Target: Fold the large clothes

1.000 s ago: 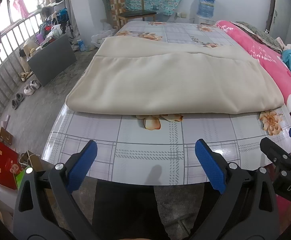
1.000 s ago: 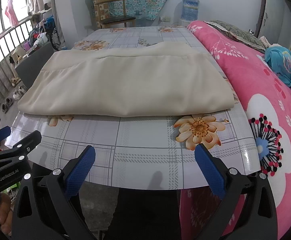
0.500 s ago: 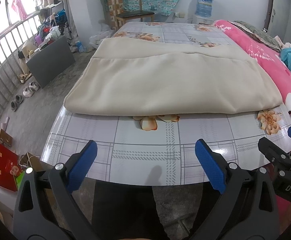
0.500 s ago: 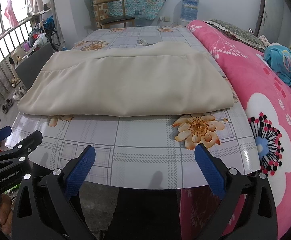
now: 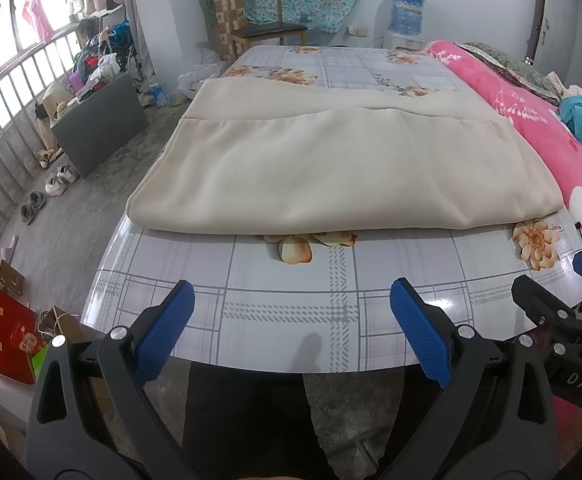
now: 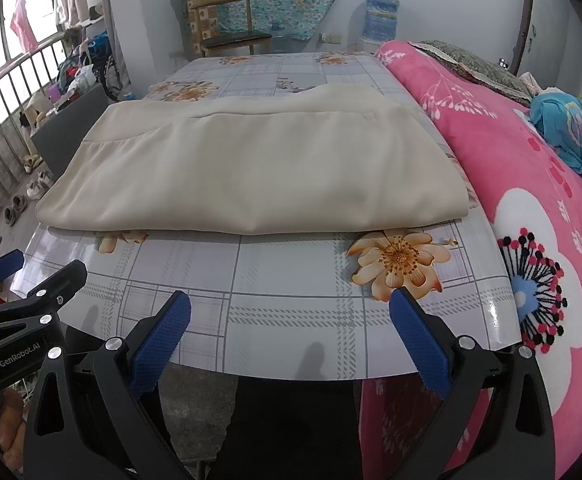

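A large beige garment (image 5: 339, 172) (image 6: 251, 176) lies folded flat in a wide rectangle on the table (image 5: 291, 304) (image 6: 291, 304), which wears a grey plaid cloth with orange flowers. My left gripper (image 5: 291, 320) hovers open over the table's near edge, short of the garment, with nothing between its blue pads. My right gripper (image 6: 291, 320) is likewise open and empty at the near edge, to the right of the left one. Each gripper shows at the side of the other's view: the right gripper (image 5: 563, 316) and the left gripper (image 6: 23, 288).
A pink flowered blanket (image 6: 531, 184) on a bed runs along the table's right side, with a blue garment (image 6: 571, 128) on it. A wooden chair (image 5: 267, 20) and water bottle (image 5: 407, 4) stand behind. Shoes (image 5: 55, 180), a dark box (image 5: 95, 120) and bags (image 5: 11, 328) crowd the floor at left.
Both grippers have pulled back slightly toward the near edge of the table, staying open. The folded garment has not moved.
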A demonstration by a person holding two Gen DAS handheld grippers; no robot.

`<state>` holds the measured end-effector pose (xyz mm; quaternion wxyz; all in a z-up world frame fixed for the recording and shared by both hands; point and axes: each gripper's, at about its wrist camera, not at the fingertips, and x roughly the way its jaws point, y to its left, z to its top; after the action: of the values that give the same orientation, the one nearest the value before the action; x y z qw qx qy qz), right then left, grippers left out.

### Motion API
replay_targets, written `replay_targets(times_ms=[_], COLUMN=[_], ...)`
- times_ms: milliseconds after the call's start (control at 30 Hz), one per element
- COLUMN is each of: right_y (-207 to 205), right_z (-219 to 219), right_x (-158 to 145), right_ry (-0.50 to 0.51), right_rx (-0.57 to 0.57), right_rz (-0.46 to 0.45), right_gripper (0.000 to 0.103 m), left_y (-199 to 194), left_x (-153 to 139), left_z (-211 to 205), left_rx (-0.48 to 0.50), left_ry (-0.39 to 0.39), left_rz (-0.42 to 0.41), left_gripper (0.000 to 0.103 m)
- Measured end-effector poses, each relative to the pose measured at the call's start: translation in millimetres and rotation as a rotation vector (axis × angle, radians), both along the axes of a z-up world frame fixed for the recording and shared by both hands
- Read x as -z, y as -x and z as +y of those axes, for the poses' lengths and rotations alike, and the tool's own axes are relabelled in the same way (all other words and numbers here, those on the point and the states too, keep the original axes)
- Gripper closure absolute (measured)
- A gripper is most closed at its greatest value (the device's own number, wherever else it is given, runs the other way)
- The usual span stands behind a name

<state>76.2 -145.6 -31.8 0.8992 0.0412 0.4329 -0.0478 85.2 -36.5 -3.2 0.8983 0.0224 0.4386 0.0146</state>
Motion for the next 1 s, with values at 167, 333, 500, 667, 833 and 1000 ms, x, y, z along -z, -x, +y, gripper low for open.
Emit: replay_targets(times_ms=[167,333,500,667,833,1000], right_y=[-0.6,-0.7,-0.8,-0.5,-0.7,-0.5], right_z=[0.8,0.7,0.5,0.7,0.9,1.6], right_x=[-0.4,-0.3,-0.4,-0.4,-0.3,0.5], right_ry=[0.001,0.0,0.0,-0.002,-0.001,-0.001], right_rx=[-0.003,-0.002,-0.003,-0.003,-0.004,-0.005], right_rz=[0.0,0.0,0.0,0.001,0.003,0.003], right_gripper=[0.006,0.006,0.006,0.006,0.006,0.006], left_y=[-0.3,-0.4,-0.4,-0.2,-0.9,-1.7], left_x=[-0.8,-0.9,-0.7,-0.7,-1.5,-2.5], left_z=[-1.2,-1.8,-1.8,-1.6,-2.3,-3.7], left_rx=[0.002,0.001,0.001,0.001,0.002,0.004], left_ry=[0.0,0.002,0.002,0.001,-0.001,-0.001], left_rz=[0.0,0.0,0.0,-0.001,-0.002,-0.002], left_gripper=[0.008,0.008,0.008,0.008,0.008,0.008])
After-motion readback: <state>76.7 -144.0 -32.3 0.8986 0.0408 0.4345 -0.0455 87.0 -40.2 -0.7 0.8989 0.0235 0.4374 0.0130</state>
